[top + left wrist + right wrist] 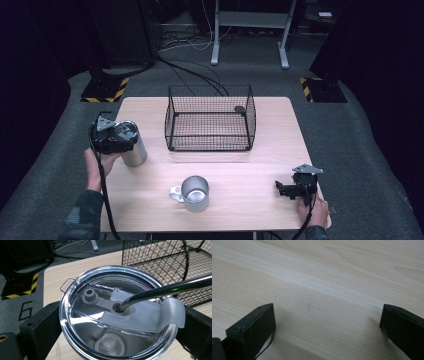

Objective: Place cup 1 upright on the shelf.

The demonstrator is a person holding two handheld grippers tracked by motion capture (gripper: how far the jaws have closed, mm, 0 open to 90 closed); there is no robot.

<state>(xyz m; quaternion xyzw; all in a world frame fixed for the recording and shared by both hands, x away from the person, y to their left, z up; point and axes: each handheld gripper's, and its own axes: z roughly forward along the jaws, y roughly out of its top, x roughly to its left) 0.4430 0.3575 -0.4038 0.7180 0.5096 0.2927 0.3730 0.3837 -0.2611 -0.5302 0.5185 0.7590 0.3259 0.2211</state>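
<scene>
My left gripper (116, 135) is sitting over the steel tumbler (131, 146) near the counter's left edge, its jaws standing on either side of the clear lid (117, 315); I cannot tell whether they are pressing the tumbler's wall or just flanking it. I am judging this a grip high up at the rim, because the metal straw (172, 287) is poking out through the lid and leaning off to one side, so coming from the flanks is keeping clear of it. My right gripper (291, 189) is resting low at the counter's (317, 272) front right corner, jaws wide apart with nothing between them, out of the way. The wire basket (210, 120) is standing toward the back edge, just beside the tumbler. A steel mug (194, 193) is sitting near the front edge, leaving open wood between it and the basket for moving.
</scene>
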